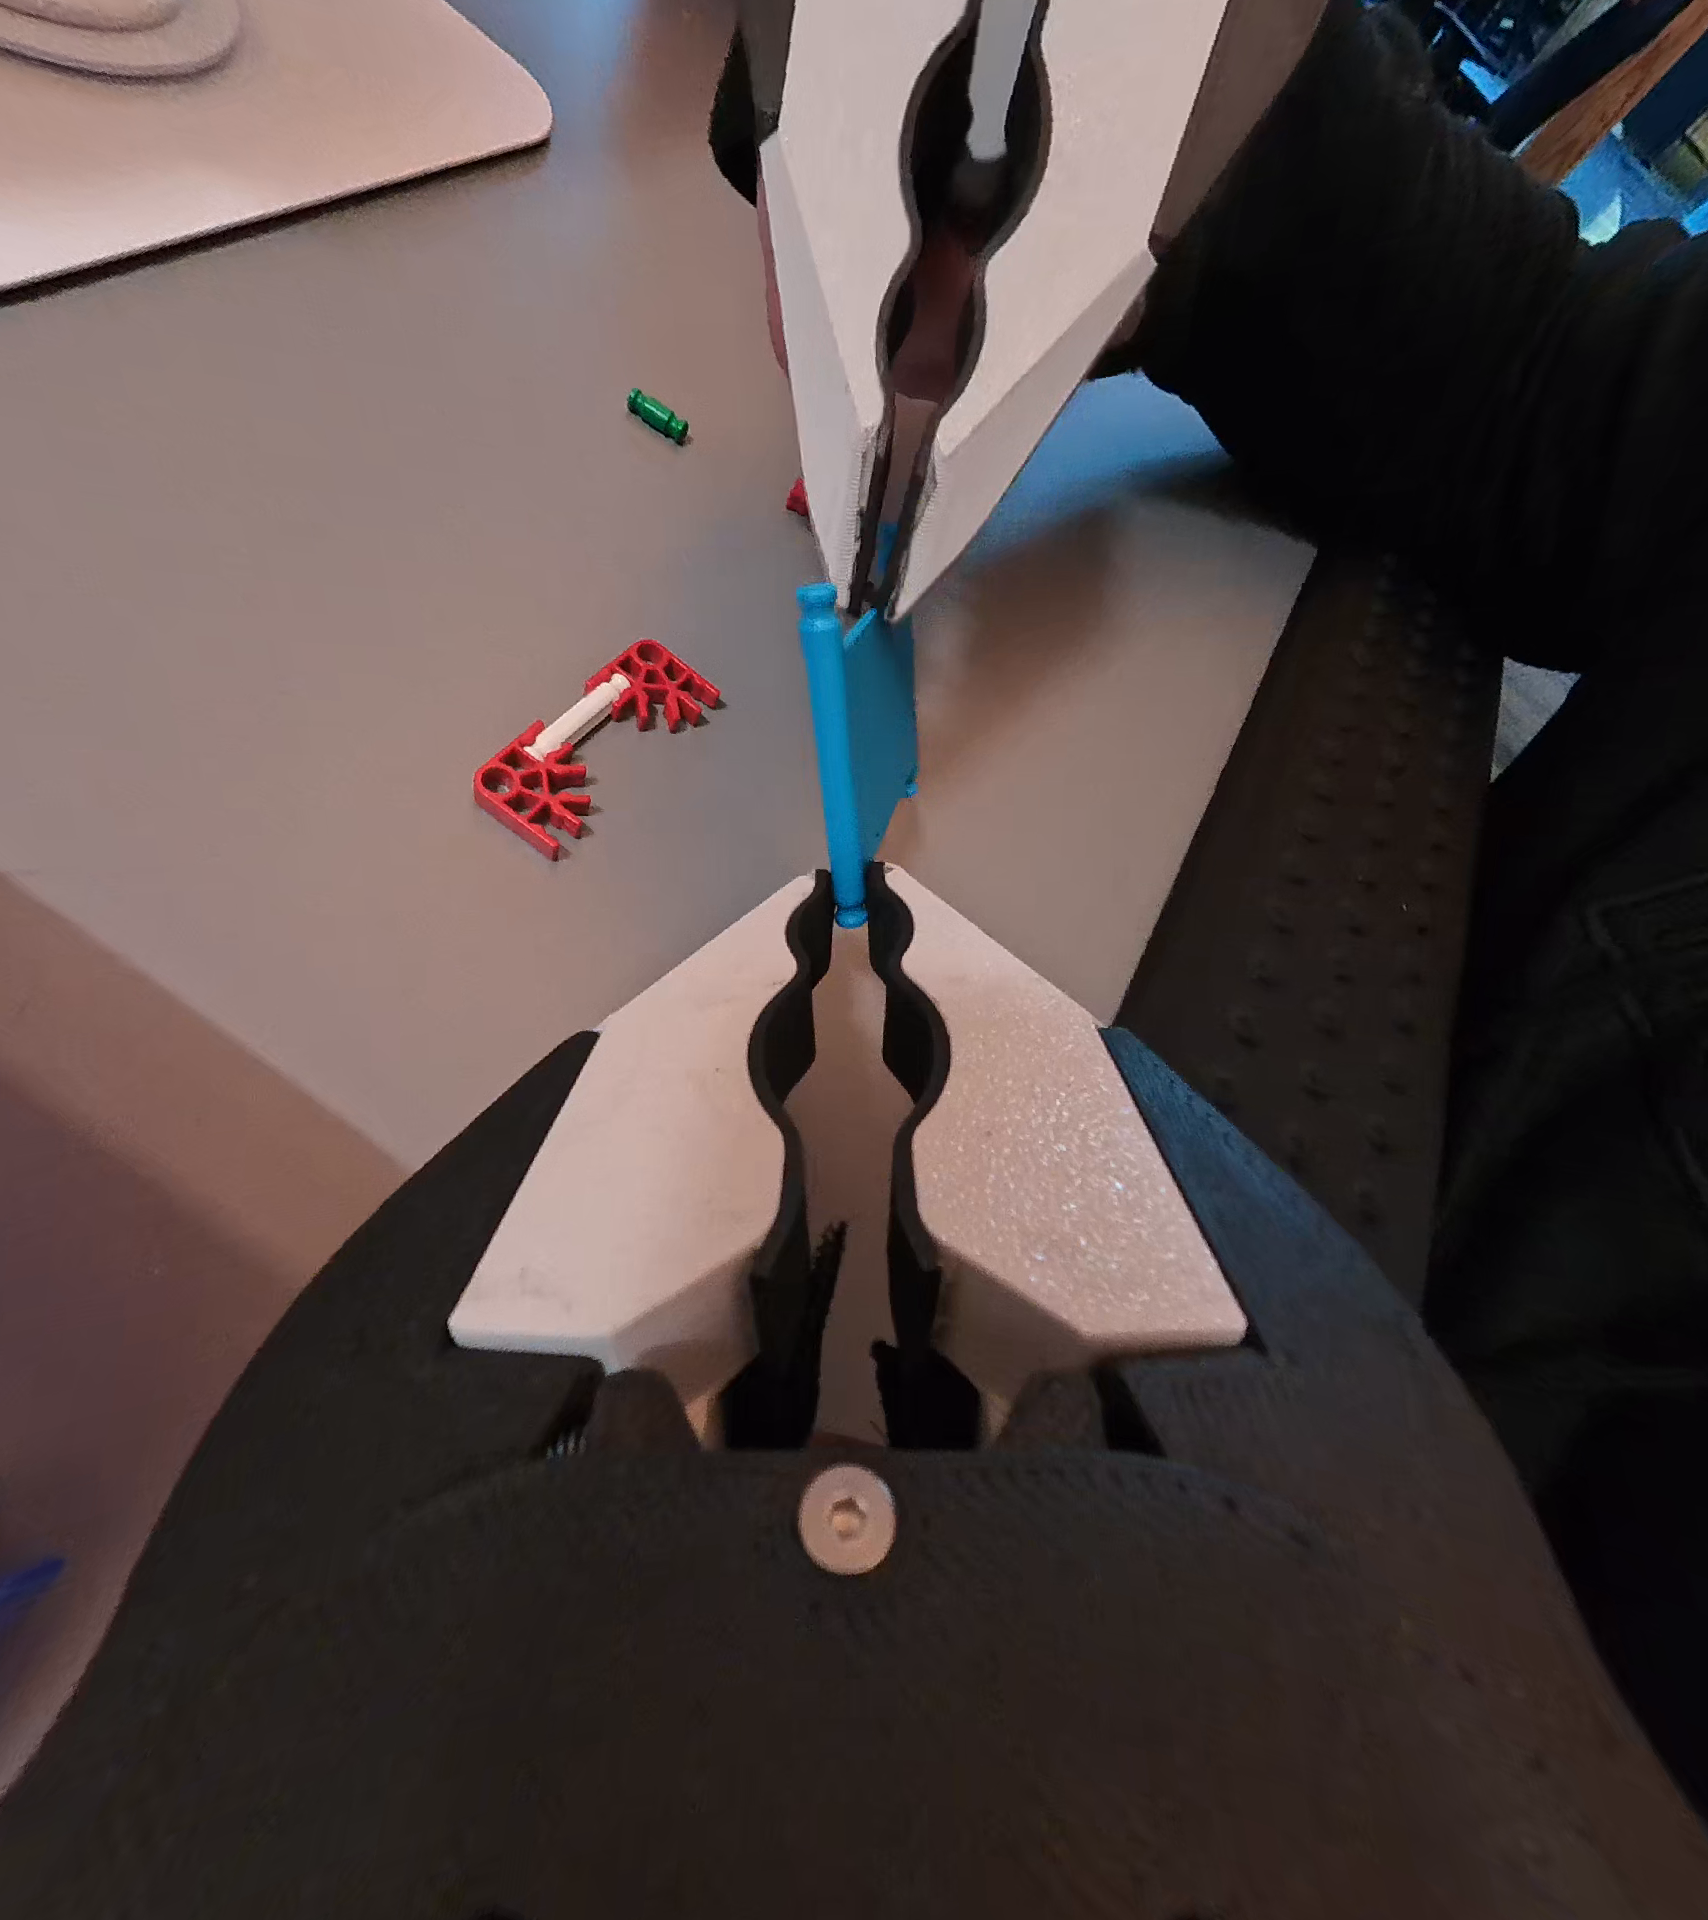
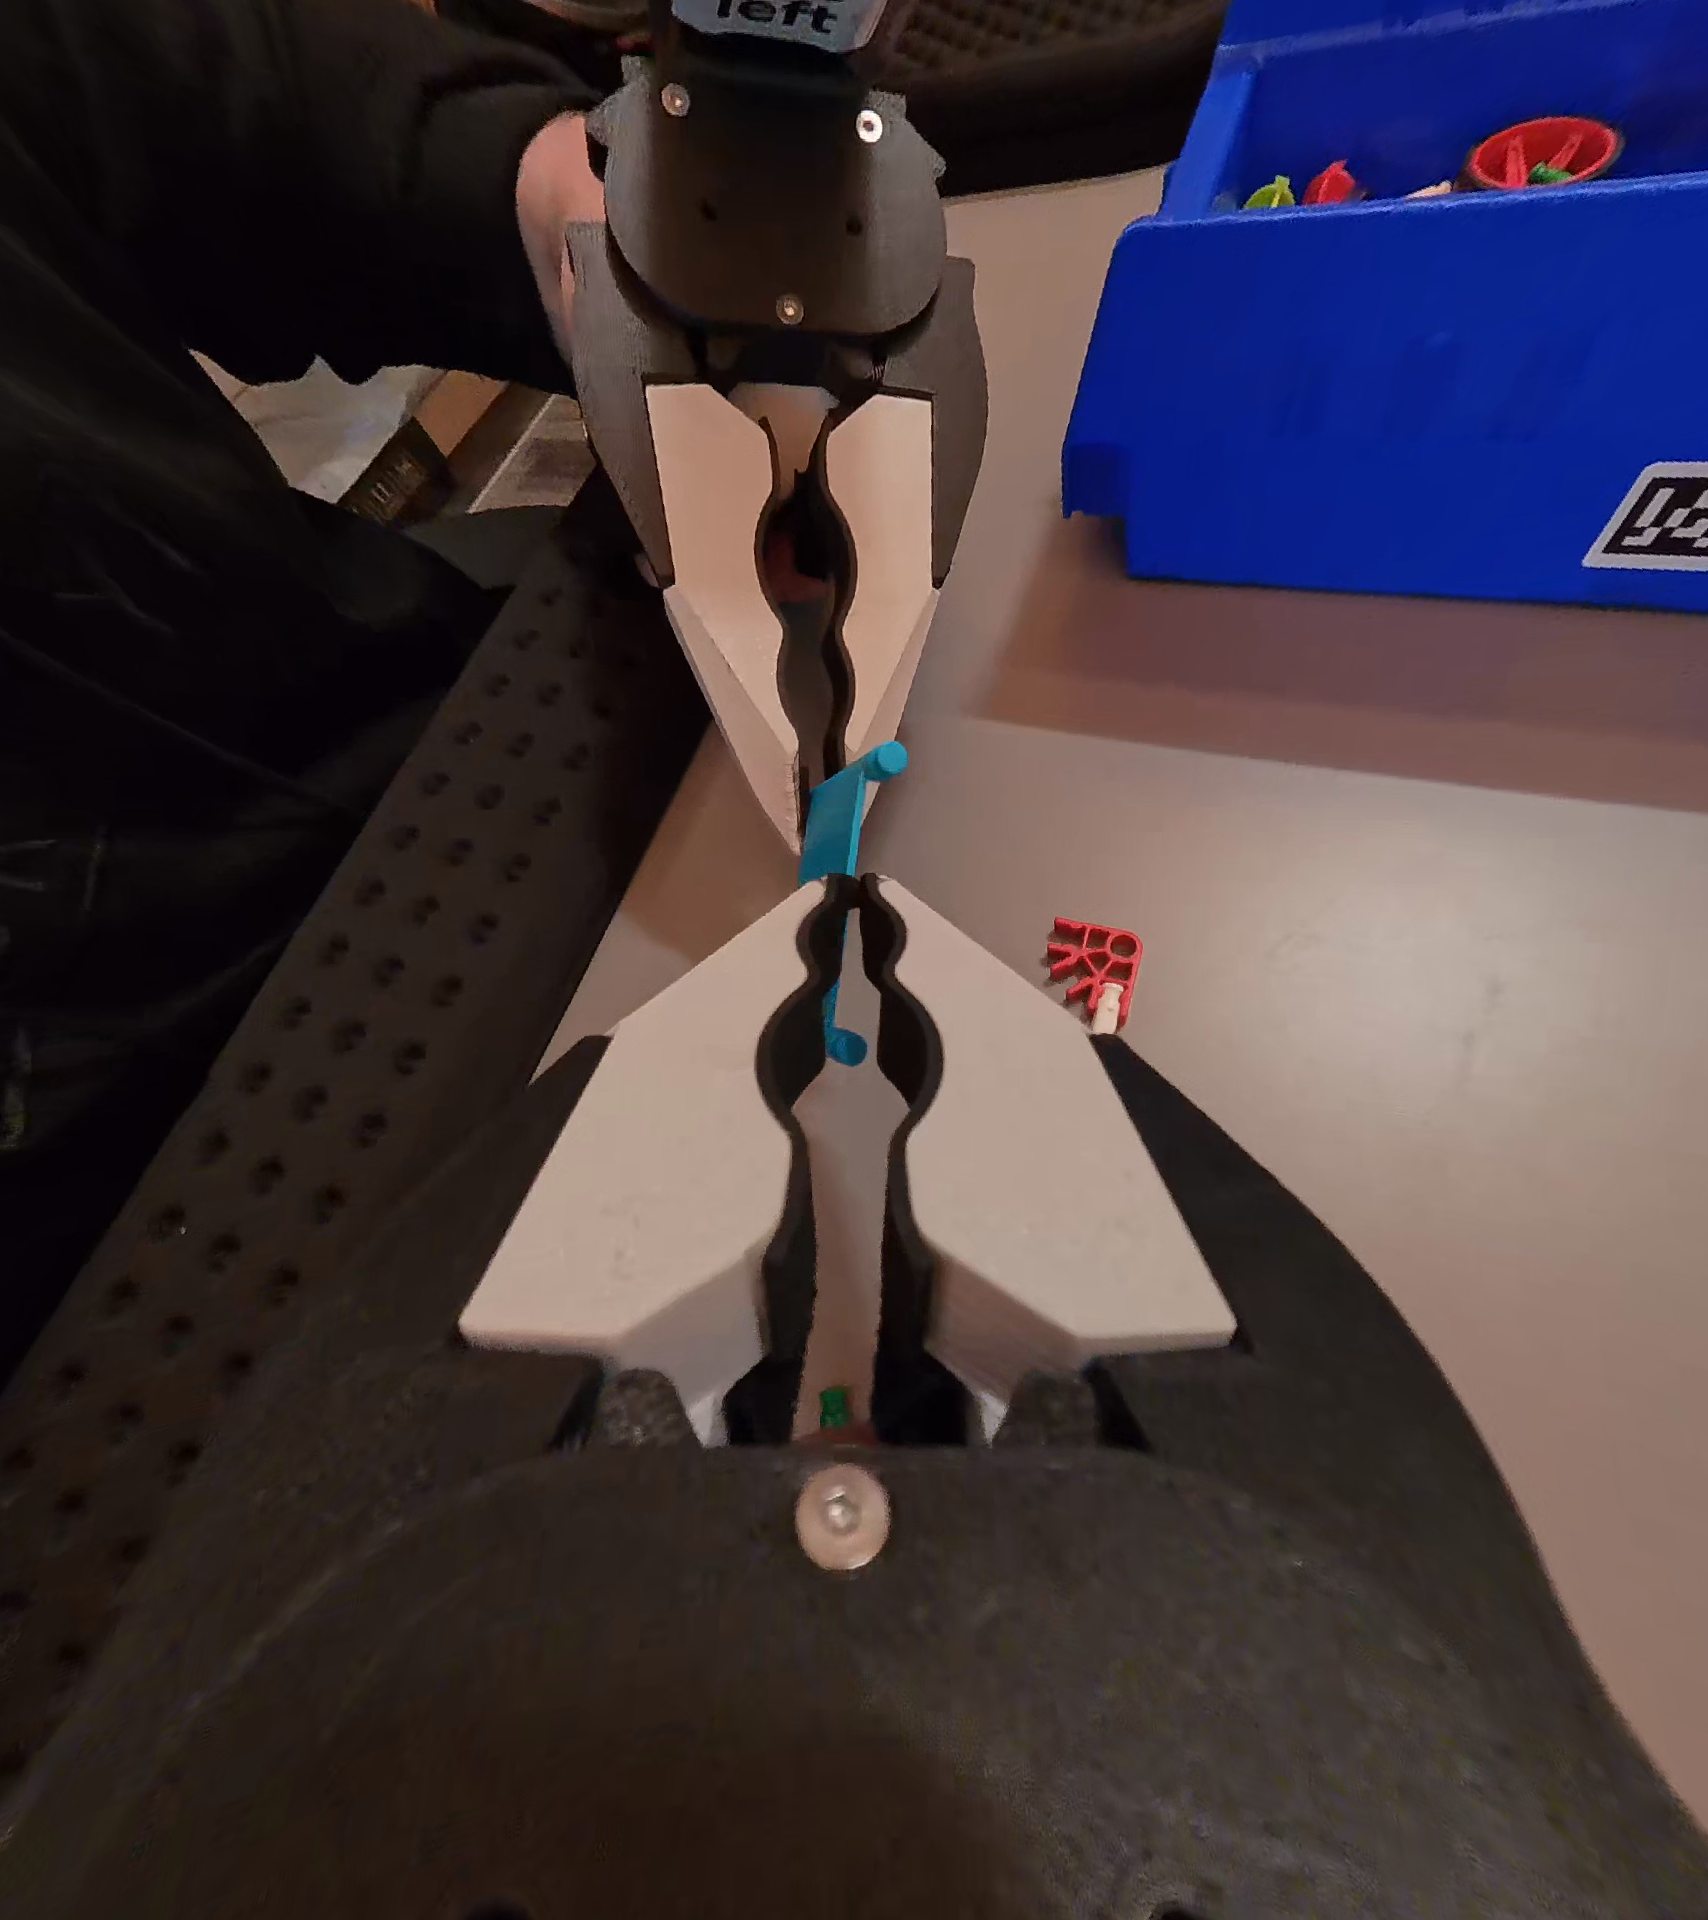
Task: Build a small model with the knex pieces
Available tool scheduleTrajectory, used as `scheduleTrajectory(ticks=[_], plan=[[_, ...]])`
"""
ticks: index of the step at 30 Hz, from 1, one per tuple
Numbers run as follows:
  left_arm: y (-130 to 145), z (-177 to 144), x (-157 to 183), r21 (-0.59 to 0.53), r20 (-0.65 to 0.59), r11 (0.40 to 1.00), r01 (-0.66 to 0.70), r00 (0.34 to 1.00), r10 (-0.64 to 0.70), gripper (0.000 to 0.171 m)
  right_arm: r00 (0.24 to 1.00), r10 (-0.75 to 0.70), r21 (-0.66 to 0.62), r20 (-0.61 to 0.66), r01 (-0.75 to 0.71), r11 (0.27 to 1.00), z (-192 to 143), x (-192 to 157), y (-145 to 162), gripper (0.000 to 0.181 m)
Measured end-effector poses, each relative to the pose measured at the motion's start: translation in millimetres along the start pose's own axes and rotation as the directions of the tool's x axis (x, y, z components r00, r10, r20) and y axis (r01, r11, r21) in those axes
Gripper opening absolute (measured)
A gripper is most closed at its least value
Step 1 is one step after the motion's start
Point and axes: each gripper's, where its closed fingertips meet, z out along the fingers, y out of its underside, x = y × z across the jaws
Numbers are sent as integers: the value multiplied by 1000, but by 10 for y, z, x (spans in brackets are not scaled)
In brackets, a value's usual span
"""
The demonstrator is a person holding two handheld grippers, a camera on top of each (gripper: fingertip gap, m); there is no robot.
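Observation:
A blue rod [image 1: 832, 748] with a flat blue panel [image 1: 883, 717] clipped to it hangs in the air between both grippers, above the grey table [image 1: 206, 520]. My left gripper [image 1: 850, 885] is shut on the rod's near end. My right gripper [image 1: 871, 603] reaches in from the top and is shut on the panel's far edge. In the right wrist view my right gripper [image 2: 850, 883] pinches the blue piece [image 2: 834, 821], and one rod end [image 2: 850, 1047] shows between its jaws. The left gripper [image 2: 814, 821] meets it tip to tip.
Two red connectors joined by a white rod [image 1: 595, 743] lie on the table to the left; one also shows in the right wrist view [image 2: 1094, 961]. A small green rod [image 1: 658, 416] lies farther back. A blue bin [image 2: 1452, 364] holds several parts. A black perforated strip [image 2: 310, 1039] borders the table, and a dark sleeve [image 1: 1401, 364] is close. Left tips to right tips: about 5 cm.

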Motion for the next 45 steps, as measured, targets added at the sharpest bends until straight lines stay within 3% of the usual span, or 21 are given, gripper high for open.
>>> scheduleTrajectory(ticks=[16,23,26,29,35,39,45], plan=[[-56,-9,-10,33,19,999,-31,999,31,4,999,-29,32,-39,30,999,3,-9,-99,0],[-134,-58,-92,93,46,996,3,999,-8,4,977,-60,26,-206,67,997,-154,197,-177,32],[-209,-98,-133,148,60,989,23,998,-32,4,921,-169,-40,-352,166,985,-280,248,-246,42],[-287,-116,-147,200,53,978,52,997,-64,4,827,-309,-184,-471,250,951,-308,217,-241,64],[-391,-61,-83,255,7,962,100,994,-105,4,671,-407,-328,-620,249,911,-166,236,-147,75],[-424,-50,-8,268,-35,956,119,993,-114,4,633,-413,-347,-655,233,908,-9,182,-67,60],[-433,-68,22,276,-91,948,156,987,-136,4,498,-464,-401,-733,234,886,-42,258,-87,45]])
